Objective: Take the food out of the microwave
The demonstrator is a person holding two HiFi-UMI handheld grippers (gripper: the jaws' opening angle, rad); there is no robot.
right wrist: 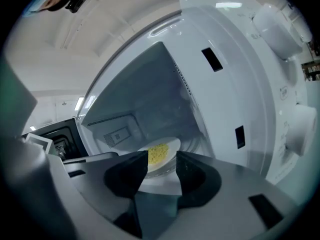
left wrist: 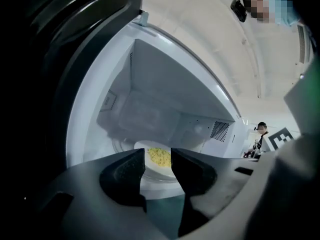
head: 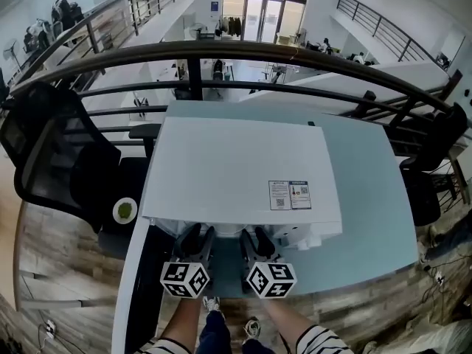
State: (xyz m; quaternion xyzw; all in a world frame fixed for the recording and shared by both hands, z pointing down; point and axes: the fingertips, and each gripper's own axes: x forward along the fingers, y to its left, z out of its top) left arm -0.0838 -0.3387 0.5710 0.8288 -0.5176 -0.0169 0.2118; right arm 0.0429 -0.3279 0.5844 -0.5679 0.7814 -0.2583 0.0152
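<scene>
The white microwave (head: 243, 172) stands on a pale teal table (head: 376, 198), and I look down on its top. Its cavity (left wrist: 165, 114) is open. Inside, a white plate (left wrist: 152, 173) with yellow food (left wrist: 160, 156) rests on the turntable. The same plate (right wrist: 169, 146) and food (right wrist: 158, 154) show in the right gripper view. My left gripper (left wrist: 158, 160) is open just outside the opening, the plate seen through its gap. My right gripper (right wrist: 163, 160) is open beside it, also short of the plate. Both grippers (head: 193, 243) (head: 257, 243) sit side by side at the microwave's front edge.
The dark microwave door (left wrist: 50, 59) hangs open on the left. The control panel with round knobs (right wrist: 280, 34) is on the right. A black office chair (head: 59, 153) stands left of the table, a small round dish (head: 125, 210) near it. A curved railing (head: 221, 50) runs behind.
</scene>
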